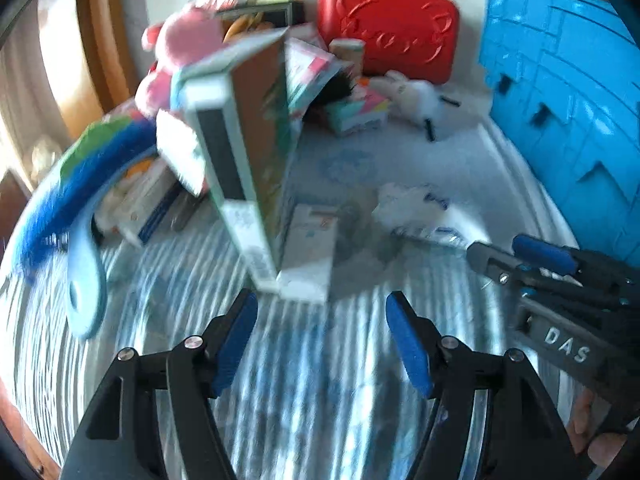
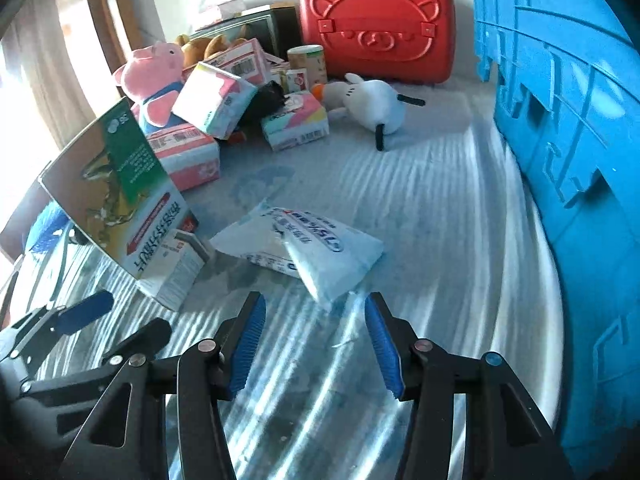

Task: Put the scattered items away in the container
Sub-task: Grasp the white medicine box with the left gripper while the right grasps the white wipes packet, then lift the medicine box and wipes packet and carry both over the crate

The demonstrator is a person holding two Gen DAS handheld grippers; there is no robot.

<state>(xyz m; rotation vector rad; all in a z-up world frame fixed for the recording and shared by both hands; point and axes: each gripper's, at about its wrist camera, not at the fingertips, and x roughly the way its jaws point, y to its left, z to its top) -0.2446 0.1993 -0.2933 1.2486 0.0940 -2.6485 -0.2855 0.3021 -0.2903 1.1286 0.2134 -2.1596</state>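
Both grippers partly open, empty.

place: home, likely a bedroom | surface: striped pale bedding | clues: pink pig plush, white plush, red bear-face case, tissue packs | edge: wooden frame, blue plastic crate

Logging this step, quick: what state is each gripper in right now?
Left gripper: open, nothing between its blue pads.
Right gripper: open, empty; the white plastic packet lies just ahead, untouched.
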